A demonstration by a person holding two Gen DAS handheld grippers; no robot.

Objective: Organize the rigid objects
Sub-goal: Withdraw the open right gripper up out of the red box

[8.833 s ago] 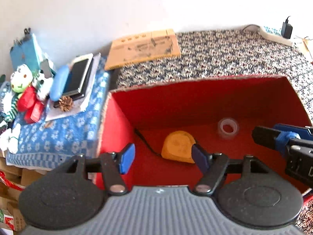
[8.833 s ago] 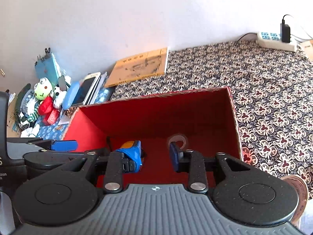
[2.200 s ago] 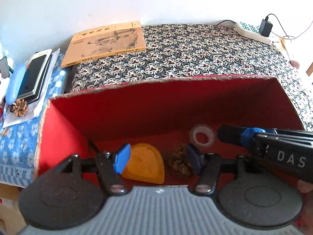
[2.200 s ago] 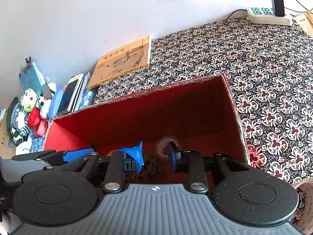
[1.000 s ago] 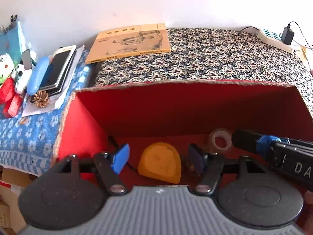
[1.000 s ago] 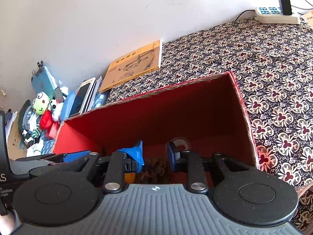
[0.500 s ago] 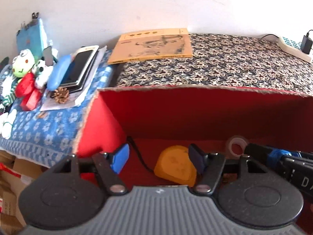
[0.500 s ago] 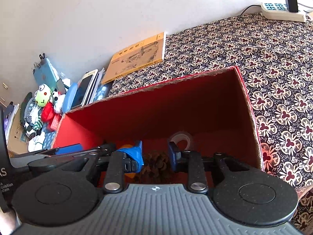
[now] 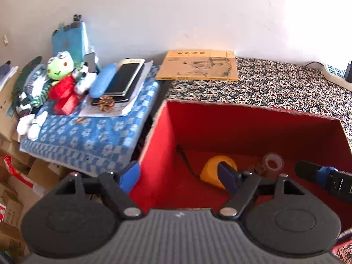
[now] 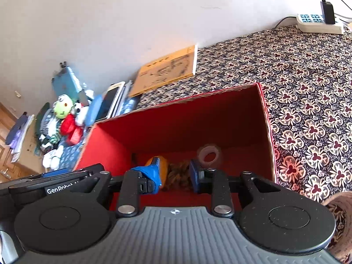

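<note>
Beside the red box [image 10: 180,118], "GenRobot" marks the gaping left tool [image 9: 179,177]; right tool [image 10: 173,172] gapes too.

My left claw [image 9: 179,177] straddles the red box's [image 9: 158,145] left wall. The box floor is bare on the left; the orange case [image 9: 211,171], pine cone [image 10: 178,175] and tape roll [image 10: 209,155] crowd the middle. My right claw [image 10: 173,173] blocks the right.
</note>
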